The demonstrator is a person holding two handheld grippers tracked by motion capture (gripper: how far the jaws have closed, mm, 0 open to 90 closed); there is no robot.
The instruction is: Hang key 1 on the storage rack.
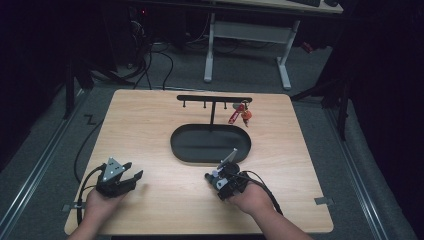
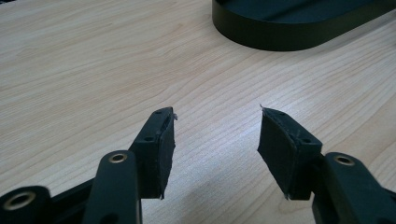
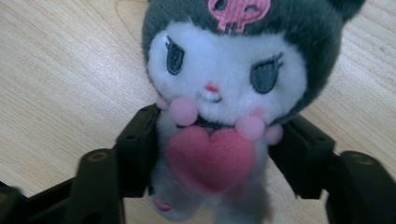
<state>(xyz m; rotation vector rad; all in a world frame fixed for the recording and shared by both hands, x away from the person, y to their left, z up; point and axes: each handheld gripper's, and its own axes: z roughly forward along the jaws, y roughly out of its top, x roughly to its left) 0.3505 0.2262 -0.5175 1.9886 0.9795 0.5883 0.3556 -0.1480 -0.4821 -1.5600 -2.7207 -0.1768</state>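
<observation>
Here we have the plush toy [image 3: 224,93] lying on the table [image 1: 150,125], near side, just right of centre, before the black tray [image 1: 210,143]. Our right gripper [image 3: 215,154] clasps its body, so the pick-up looks under way; next comes a steady lift. Our left gripper [image 2: 215,140], far left, gapes, holding nothing.

- The plush toy [image 3: 224,93] has its ears and feet cut off by the right gripper view's edges.
- The keychain [image 1: 241,114] on the rack is too small to make out.
</observation>
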